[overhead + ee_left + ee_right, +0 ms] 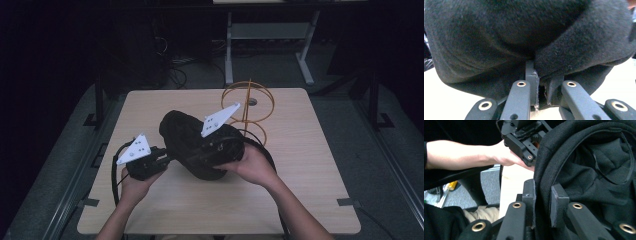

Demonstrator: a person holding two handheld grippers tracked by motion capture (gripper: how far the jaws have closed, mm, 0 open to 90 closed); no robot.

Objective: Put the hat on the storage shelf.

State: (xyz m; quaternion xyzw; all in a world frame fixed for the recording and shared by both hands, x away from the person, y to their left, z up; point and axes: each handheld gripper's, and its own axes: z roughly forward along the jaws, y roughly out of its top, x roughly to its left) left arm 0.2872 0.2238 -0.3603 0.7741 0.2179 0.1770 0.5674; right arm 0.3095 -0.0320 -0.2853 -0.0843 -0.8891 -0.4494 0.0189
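High view first: a pale wooden tabletop (310, 165) carries a bundled black cloth bag (182, 132), lifted just above its middle between two hands. Behind it stands an orange wire rack (250, 107). Right tongs (220, 142) are clenched on the bag's rim, fabric pinched between the pads in the right gripper view. Left tongs (167, 159) are clamped on a fold at the bag's left edge.

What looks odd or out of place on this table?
Nothing is spilled or broken. The black hat is held off the table, pinched by the left gripper and right gripper, while the orange wire stand sits bare.
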